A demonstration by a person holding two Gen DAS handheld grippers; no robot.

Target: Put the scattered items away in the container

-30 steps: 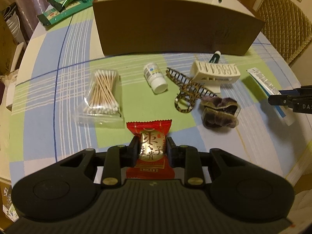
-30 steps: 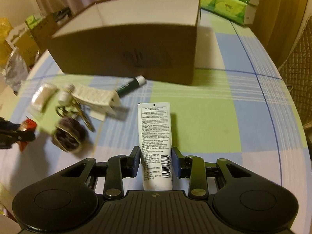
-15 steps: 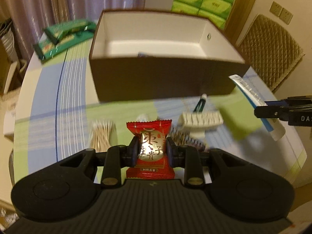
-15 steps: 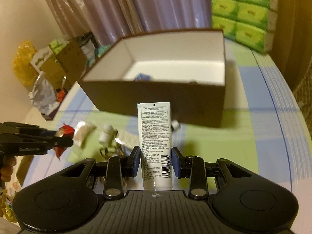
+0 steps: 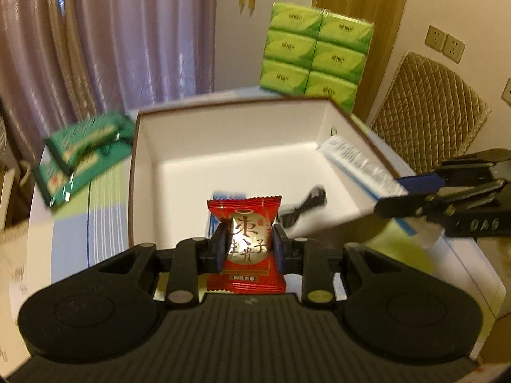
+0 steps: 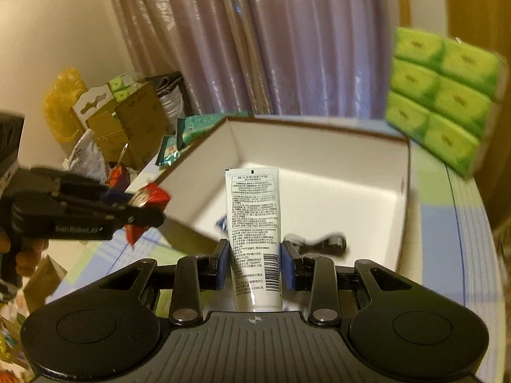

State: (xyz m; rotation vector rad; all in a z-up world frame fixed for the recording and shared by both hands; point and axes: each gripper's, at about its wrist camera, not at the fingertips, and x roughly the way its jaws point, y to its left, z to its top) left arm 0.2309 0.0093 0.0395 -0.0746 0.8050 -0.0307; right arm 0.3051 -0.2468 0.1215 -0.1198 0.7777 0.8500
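So a red snack packet (image 5: pixel 245 242) with gold Chinese characters is pinched by the left gripper (image 5: pixel 246 249) and a white tube (image 6: pixel 254 239) of fine print by the right gripper (image 6: pixel 255 265), both held over the box (image 5: pixel 230 134) at 12 o'clock on the checked tablecloth (image 5: pixel 76 210).

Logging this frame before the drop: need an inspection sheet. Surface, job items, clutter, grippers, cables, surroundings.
Surface: checked tablecloth, blue and green.
Job's things: open brown box, white inside; a black item and a blue item, partly hidden, lie in it.
Clutter: green packets left of box; green tissue packs behind it.
Grippers: left gripper shut on red snack packet; right gripper shut on white tube.
Cables: cannot tell.
Surroundings: curtain, padded chair, wall sockets.
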